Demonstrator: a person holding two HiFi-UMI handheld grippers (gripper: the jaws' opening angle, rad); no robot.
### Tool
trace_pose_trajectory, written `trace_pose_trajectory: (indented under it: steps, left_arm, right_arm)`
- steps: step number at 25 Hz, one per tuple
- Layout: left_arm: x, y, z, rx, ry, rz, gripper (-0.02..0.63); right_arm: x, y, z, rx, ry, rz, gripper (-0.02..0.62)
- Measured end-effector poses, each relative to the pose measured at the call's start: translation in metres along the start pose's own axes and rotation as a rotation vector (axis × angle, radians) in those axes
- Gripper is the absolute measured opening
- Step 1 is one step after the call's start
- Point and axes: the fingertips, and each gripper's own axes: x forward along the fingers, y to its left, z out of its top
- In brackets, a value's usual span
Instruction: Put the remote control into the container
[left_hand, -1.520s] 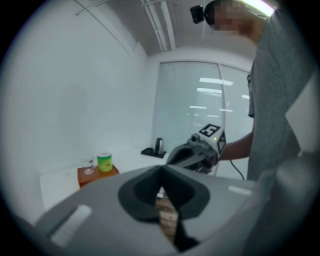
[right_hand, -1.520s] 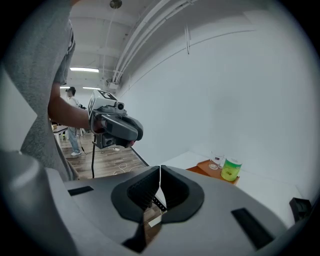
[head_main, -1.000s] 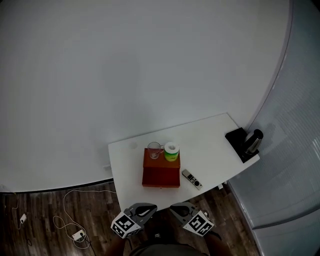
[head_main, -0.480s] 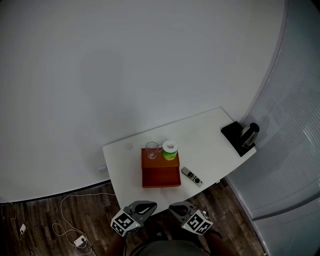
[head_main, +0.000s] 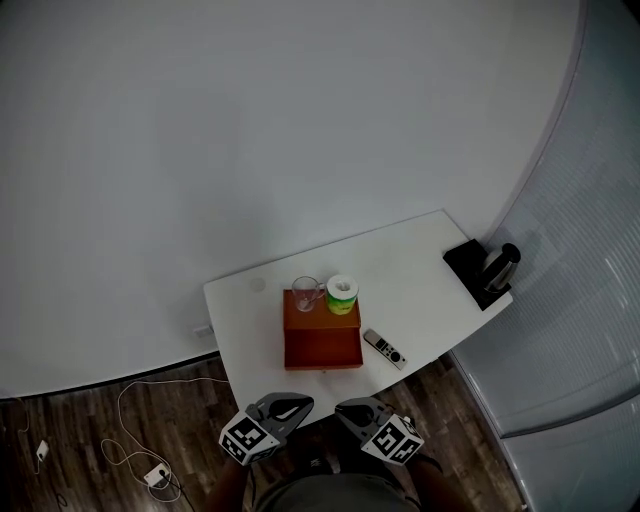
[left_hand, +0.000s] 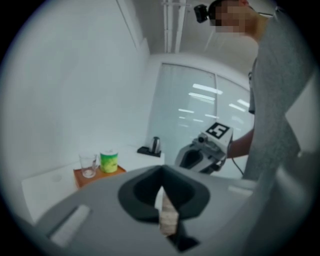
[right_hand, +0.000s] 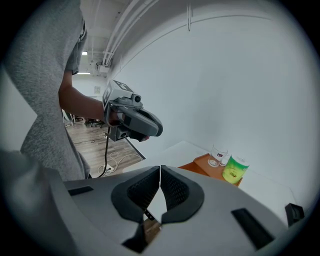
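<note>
Head view: both grippers sit at the bottom of the frame, below the front edge of the white counter and over the wood floor. The left gripper is lower centre-left and the right gripper is lower centre-right. Neither one is touching anything.

The left gripper view shows its fingers pressed together with nothing between them. It's the same in the right gripper view, where the fingers are closed tip to tip and empty.

The remote control is lying flat on the counter near the front edge. It's just to the right of the container, set at an angle, and well apart from both grippers.

The container is an orange-brown box around the middle of the frame. A clear glass mug and a green-and-white cup stand side by side at its far end.

Over at the right end of the counter there's a dark kettle on a black tray. On the floor in the lower left there are some white cables and a power strip.
</note>
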Motion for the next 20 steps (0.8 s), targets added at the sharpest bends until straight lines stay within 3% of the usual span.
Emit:
trace_pose_trajectory:
  steps: [14,20]
  left_arm:
    - [0.019,-0.005,-0.011,-0.005,0.039,-0.002,0.000]
    - [0.024,-0.002,-0.013,-0.019,0.054,0.002,0.000]
  right_arm:
    - [0.002,-0.010,-0.005,0.017,-0.039,0.004,0.017]
    - [-0.005,-0.042,-0.014,0.101,-0.094,-0.058,0.017]
